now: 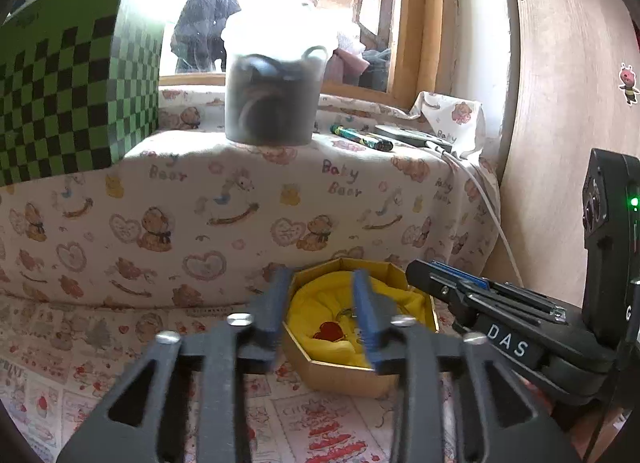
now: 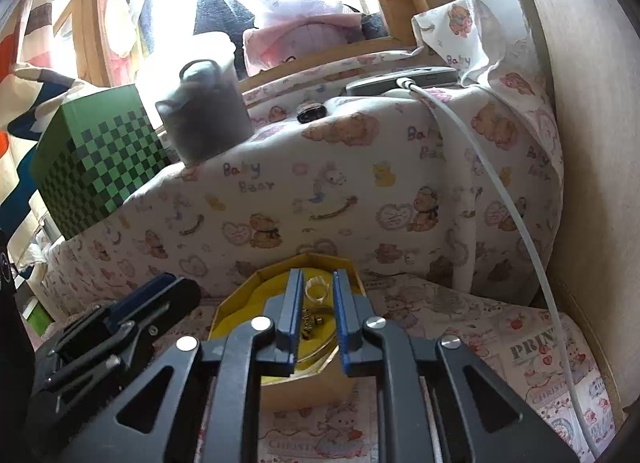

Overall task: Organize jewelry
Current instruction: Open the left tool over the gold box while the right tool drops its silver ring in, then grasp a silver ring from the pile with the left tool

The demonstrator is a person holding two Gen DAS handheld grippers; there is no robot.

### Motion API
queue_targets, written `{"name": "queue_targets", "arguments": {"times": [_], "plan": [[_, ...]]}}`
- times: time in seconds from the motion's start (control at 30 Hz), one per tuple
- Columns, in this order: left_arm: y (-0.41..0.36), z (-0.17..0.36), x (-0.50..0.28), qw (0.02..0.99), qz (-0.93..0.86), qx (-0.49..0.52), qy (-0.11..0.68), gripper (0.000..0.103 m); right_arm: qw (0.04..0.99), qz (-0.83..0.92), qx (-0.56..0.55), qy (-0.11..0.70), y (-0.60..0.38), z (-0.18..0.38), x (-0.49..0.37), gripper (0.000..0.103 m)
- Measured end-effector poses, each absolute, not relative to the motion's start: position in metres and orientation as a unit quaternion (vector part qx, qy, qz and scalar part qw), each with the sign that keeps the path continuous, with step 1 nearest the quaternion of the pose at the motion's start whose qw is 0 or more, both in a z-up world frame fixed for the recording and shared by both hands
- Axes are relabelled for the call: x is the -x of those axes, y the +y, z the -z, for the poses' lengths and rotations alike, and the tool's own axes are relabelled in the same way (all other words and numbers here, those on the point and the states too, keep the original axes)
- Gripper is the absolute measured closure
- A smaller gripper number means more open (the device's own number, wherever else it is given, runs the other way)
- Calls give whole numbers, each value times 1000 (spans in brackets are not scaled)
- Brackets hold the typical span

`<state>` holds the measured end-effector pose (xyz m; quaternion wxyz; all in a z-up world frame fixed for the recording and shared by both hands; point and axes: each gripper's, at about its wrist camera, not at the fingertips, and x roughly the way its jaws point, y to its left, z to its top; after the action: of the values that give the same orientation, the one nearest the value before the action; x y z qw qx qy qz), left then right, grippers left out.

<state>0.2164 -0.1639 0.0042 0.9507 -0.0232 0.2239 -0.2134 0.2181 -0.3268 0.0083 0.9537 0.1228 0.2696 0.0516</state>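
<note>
An octagonal cardboard box (image 1: 340, 379) lined with yellow cloth sits on the printed cloth at the foot of a covered ledge. Inside it lie a red heart piece (image 1: 330, 331) and a small metal ring (image 1: 346, 313). My left gripper (image 1: 320, 272) stands open just in front of the box's left half, with nothing between its fingers. My right gripper (image 2: 317, 275) hovers over the same box (image 2: 304, 387), its jaws a little apart. Through its gap I see a pale ring (image 2: 316, 287) and small gold pieces (image 2: 310, 321); the pads do not press on them. Each gripper shows in the other's view, the right gripper (image 1: 424, 271) and the left gripper (image 2: 176, 289).
A raised ledge draped in bear-print cloth (image 1: 240, 203) stands right behind the box. It carries a green checkered box (image 1: 76, 103), a grey tub (image 1: 272, 99), a pen (image 1: 360, 137) and a flat grey device (image 1: 404, 133) with a white cable (image 1: 480, 199). A wooden cabinet side (image 1: 560, 103) closes the right.
</note>
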Motion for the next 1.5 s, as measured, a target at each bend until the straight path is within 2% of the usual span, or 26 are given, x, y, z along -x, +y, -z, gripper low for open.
{"name": "queue_targets", "arguments": {"times": [0.03, 0.07, 0.13, 0.2, 0.3, 0.37, 0.43, 0.47, 0.5, 0.53, 0.6, 0.77, 0.8, 1.17, 1.2, 1.23, 1.33, 1.4, 1.5], "plan": [[-162, -5, -215, 952, 209, 26, 220, 58, 954, -50, -121, 271, -326, -8, -218, 76], [-159, -6, -214, 955, 201, 29, 215, 57, 955, -49, -118, 269, -325, -8, -218, 73], [-154, -7, -212, 961, 182, 35, 207, 49, 956, -47, -114, 265, -324, -9, -216, 70], [-149, -7, -209, 965, 163, 38, 202, 46, 957, -45, -113, 263, -324, -10, -215, 66], [-142, -7, -204, 970, 136, 29, 201, 32, 959, -39, -110, 259, -324, -10, -213, 62], [-138, -8, -199, 973, 122, 5, 196, 26, 961, -37, -101, 253, -322, -11, -211, 49], [-129, -9, -191, 978, 101, -20, 183, 15, 966, -31, -91, 241, -318, -14, -207, 40], [-123, -9, -187, 980, 91, -34, 176, 11, 968, -27, -85, 234, -316, -16, -205, 36], [-118, -10, -184, 981, 81, -45, 171, 2, 970, -22, -77, 229, -313, -17, -203, 34], [-112, -10, -181, 982, 68, -53, 167, 0, 972, -16, -63, 225, -308, -18, -201, 34], [-96, -11, -175, 985, 49, -47, 160, 0, 976, -11, -31, 217, -297, -20, -198, 33], [-60, -12, -170, 985, 63, -3, 159, 0, 982, -17, 41, 182, -271, -24, -182, 7], [-54, -12, -172, 985, 59, 6, 162, 0, 983, -19, 51, 176, -268, -25, -179, 0], [-30, 4, -200, 961, 42, 14, 272, 0, 979, -9, 93, 180, -253, -23, -181, 0], [-30, 6, -201, 958, 42, 11, 285, 6, 979, -5, 89, 181, -255, -23, -181, 0], [-31, 7, -202, 953, 44, 6, 299, 18, 979, -2, 83, 186, -257, -23, -183, 0], [-32, 10, -203, 938, 56, 6, 343, 36, 976, -5, 75, 204, -259, -21, -186, 0], [-34, 12, -204, 927, 69, 12, 368, 46, 973, -12, 74, 216, -258, -19, -188, 0], [-40, 19, -204, 915, 69, -1, 398, 53, 970, -21, 74, 229, -255, -17, -190, 0]]}}
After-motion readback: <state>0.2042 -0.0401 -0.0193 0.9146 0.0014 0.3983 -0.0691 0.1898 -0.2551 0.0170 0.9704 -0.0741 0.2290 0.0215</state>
